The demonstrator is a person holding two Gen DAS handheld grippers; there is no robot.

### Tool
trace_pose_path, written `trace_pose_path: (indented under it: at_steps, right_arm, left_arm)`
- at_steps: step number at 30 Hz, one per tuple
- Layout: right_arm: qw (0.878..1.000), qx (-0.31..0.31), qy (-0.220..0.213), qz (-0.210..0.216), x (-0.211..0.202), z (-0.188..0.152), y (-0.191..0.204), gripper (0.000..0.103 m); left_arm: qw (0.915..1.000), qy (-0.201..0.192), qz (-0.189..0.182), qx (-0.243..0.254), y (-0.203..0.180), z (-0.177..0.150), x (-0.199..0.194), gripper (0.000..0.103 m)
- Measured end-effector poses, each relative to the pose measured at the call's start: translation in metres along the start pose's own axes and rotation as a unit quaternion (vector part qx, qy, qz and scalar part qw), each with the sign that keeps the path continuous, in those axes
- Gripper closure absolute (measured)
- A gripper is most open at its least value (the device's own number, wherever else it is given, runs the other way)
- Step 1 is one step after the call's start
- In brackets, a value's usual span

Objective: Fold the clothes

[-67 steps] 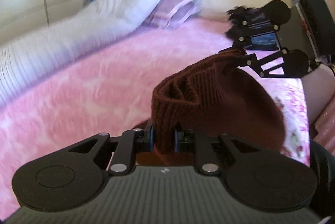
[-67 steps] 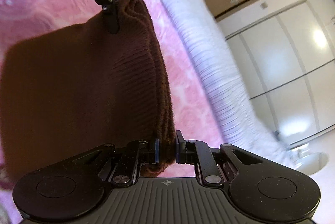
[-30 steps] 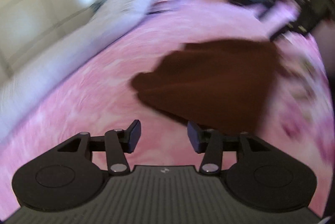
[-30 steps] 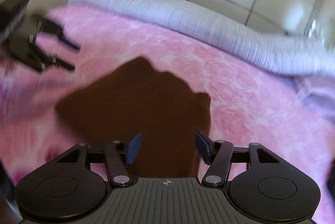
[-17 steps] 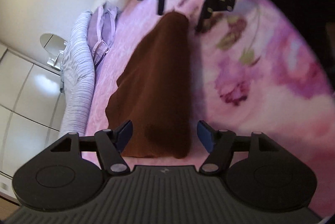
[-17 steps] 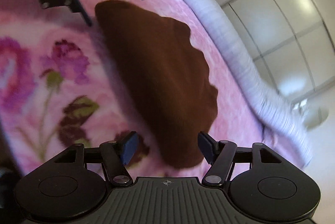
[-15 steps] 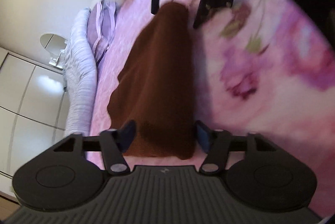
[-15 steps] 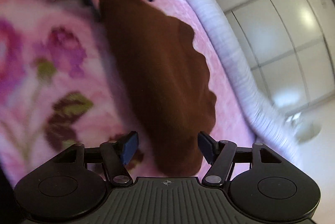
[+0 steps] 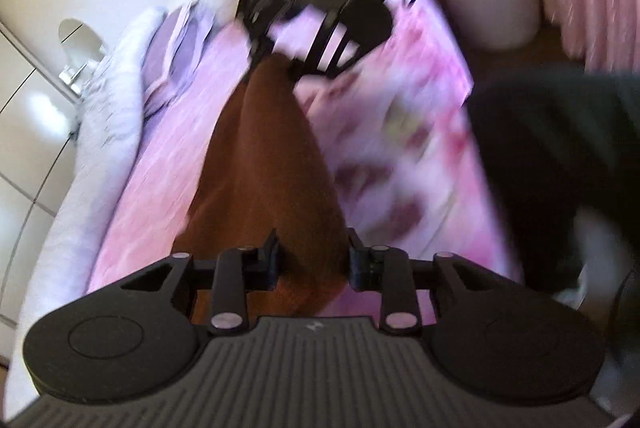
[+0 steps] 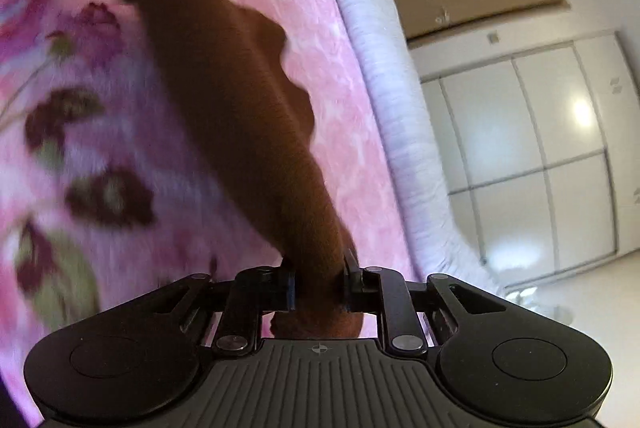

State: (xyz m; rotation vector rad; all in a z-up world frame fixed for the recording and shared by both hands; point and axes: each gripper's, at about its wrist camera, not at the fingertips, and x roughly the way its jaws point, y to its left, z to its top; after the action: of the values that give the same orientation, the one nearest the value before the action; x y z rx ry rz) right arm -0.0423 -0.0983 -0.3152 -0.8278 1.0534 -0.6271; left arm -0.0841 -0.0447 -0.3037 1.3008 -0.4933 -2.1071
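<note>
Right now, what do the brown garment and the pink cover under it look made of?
Brown garment: looks like a thick matte knit, wool or acrylic; soft, fuzzy surface, wavy edge, though motion blur hides the stitches. Pink cover: plush fleece-like blanket, slight sheen, embossed rose pattern, printed flowers.

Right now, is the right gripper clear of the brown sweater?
No, the right gripper has the brown sweater between its fingers.
</note>
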Motion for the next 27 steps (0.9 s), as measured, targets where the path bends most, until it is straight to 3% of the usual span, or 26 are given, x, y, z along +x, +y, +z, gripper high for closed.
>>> trace_pose_path:
  at_steps: [4,8,11,13,15,19,21,23,27]
  right_arm:
    - [0.993,0.02,0.101,0.057,0.019,-0.042,0.02,0.074]
    - [0.98,0.107,0.163,0.03,-0.001,-0.061,0.024,0.073]
    - [0.948,0.276,0.155,0.032,-0.03,-0.064,0.005,0.07]
    - [0.926,0.352,0.13,0.037,-0.048,-0.053,0.001,0.068]
    - [0.917,0.386,0.093,0.038,-0.069,-0.032,0.005,0.062]
    - [0.926,0.371,0.004,0.06,-0.088,0.038,0.02,0.05]
    - [0.933,0.35,-0.034,0.077,-0.096,0.072,0.034,0.048]
    - [0.95,0.297,-0.027,0.088,-0.083,0.099,0.055,0.048]
    - [0.986,0.14,0.035,0.089,-0.043,0.131,0.096,0.048]
  left_arm:
    - [0.9982,-0.023,-0.044,-0.034,-0.013,0.036,-0.011,0.062]
    - [0.9961,-0.03,-0.038,-0.074,0.001,0.012,-0.031,0.056]
    - [0.9958,-0.02,-0.001,-0.09,0.02,-0.017,-0.04,0.054]
    - [0.9975,0.002,0.046,-0.053,0.028,-0.037,-0.036,0.049]
    - [0.9959,0.031,0.085,0.004,0.031,-0.054,-0.026,0.049]
    - [0.9899,0.043,0.094,0.097,0.025,-0.073,-0.006,0.046]
    - [0.9882,0.038,0.089,0.119,0.023,-0.078,0.002,0.043]
    - [0.9902,0.033,0.078,0.111,0.026,-0.08,0.009,0.043]
    - [0.9919,0.024,0.082,0.094,0.03,-0.084,0.013,0.035]
